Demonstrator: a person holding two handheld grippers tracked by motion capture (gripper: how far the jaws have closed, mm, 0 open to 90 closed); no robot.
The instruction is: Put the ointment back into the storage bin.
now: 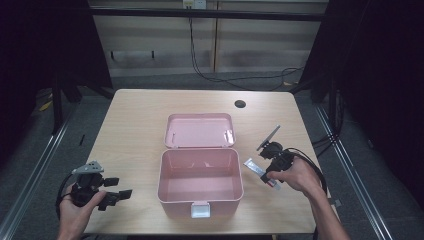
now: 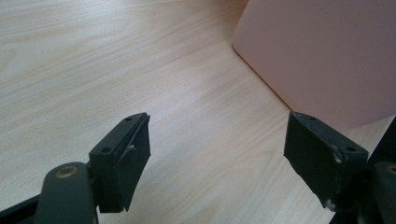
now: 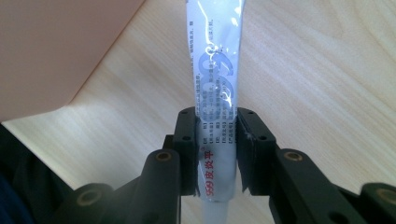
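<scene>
On the right side of the wooden table (image 1: 140,107), the right gripper (image 1: 263,172) is clamping a white tube (image 1: 256,169) between its 2 black jaws, held by the person's right hand (image 1: 295,176). In the right gripper view the tube (image 3: 217,93) is running straight away from the camera along the jaws, its printed side facing up with red characters near the grip, and both pads are pressing against its sides. Bare wood is showing beneath it, so the tube appears to be hanging clear of the table rather than lying on it. In the high view the tube is sitting just beside the right wall of the pink box (image 1: 200,176), with a narrow gap between them; the same pink wall (image 3: 56,51) is filling the upper left corner of the right gripper view.

The box is standing open at the middle of the table, its lid (image 1: 200,130) lying back flat behind it and a pale latch at its front wall.

Near the front left corner, the left gripper (image 1: 116,195) is resting in the person's left hand (image 1: 80,210), its jaws standing wide apart with nothing between them. In the left gripper view the fingers (image 2: 126,158) are pointing across the wood toward the box's side (image 2: 322,56).
</scene>
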